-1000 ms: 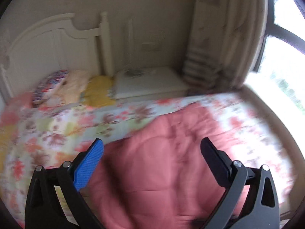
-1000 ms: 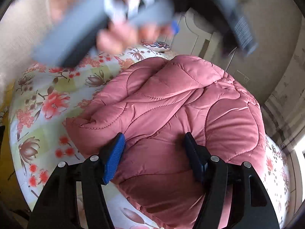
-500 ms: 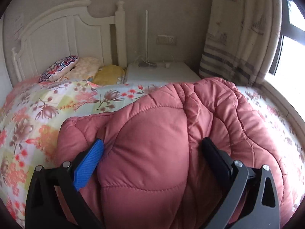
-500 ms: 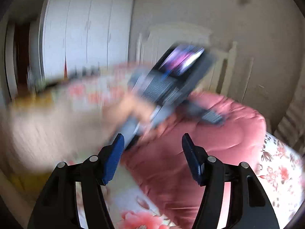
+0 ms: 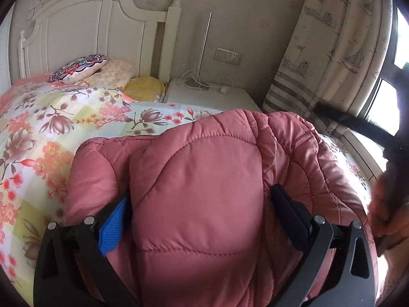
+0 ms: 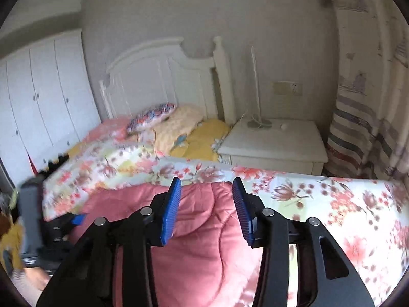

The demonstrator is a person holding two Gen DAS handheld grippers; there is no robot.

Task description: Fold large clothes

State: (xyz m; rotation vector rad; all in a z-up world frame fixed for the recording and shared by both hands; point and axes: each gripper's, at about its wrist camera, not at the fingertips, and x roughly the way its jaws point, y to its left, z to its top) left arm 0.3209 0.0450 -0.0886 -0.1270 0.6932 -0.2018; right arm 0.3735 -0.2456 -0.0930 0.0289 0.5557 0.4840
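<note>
A pink quilted padded jacket (image 5: 204,186) lies bunched on the floral bedspread (image 5: 51,133). My left gripper (image 5: 202,209) is open, its jaws wide apart on either side of a thick fold of the jacket, pressed into it. My right gripper (image 6: 207,204) is open and empty, held above the jacket (image 6: 204,243). The left gripper also shows blurred at the left edge of the right wrist view (image 6: 58,227).
White headboard (image 5: 84,33) and pillows (image 5: 81,67) stand at the bed's far end. A white nightstand (image 6: 273,145) with a lamp (image 5: 202,51) stands beside the bed. A curtain (image 5: 332,51) and window are at right; white wardrobes (image 6: 41,94) at left.
My left gripper has pushed deeper into the jacket, the fold now between its jaws. My right gripper swung away from the jacket's top and now looks along the bed toward the headboard.
</note>
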